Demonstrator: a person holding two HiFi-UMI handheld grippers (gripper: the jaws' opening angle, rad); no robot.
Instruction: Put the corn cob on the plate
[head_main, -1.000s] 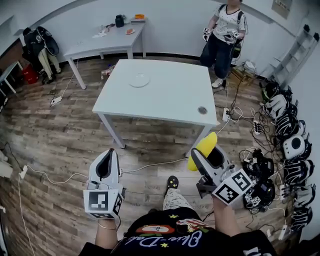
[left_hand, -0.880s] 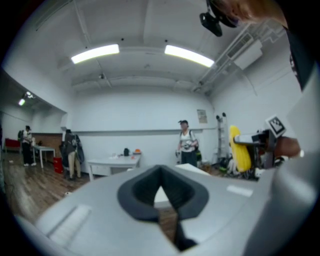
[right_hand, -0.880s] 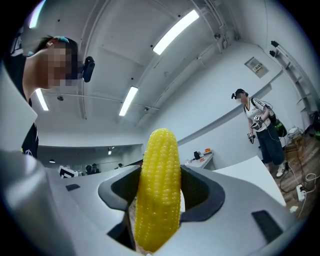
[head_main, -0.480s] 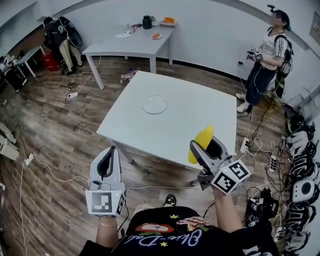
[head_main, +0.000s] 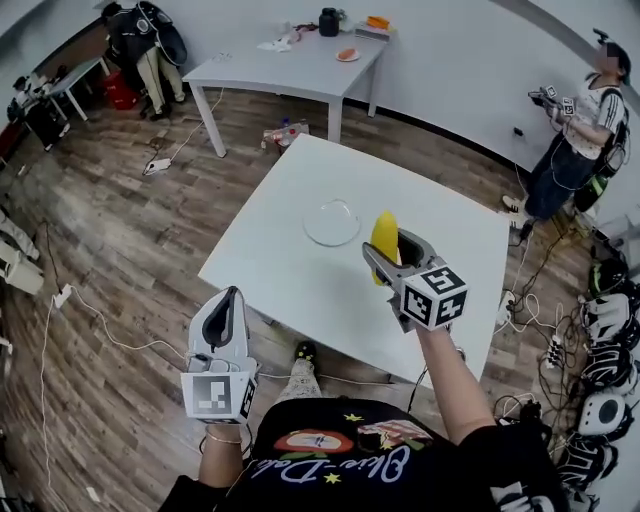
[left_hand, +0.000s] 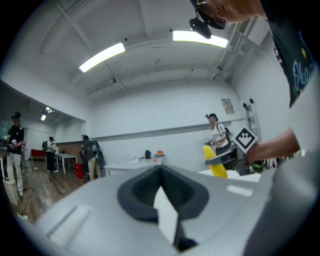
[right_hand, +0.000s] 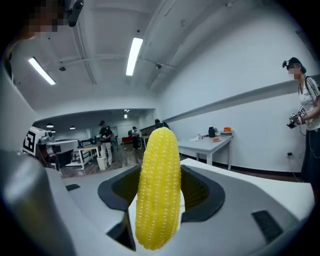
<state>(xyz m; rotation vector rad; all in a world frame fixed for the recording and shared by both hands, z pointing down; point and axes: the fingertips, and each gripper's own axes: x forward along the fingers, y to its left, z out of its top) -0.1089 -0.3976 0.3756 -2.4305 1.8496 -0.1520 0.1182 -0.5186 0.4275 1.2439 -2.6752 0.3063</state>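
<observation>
Right gripper grasps corn cob, near the plate. Left gripper clenched, empty, well apart from the plate.

Your right gripper is over the white table, and the corn cob takes up the whole gap between its jaws. The glass plate sits just to the cob's left, with bare tabletop on every side — open air lies between cob and plate. Your left gripper, jaws together, hangs off the table's near edge above the wood floor; that edge lies between it and the plate. A person stands well beyond the table's far right corner.
</observation>
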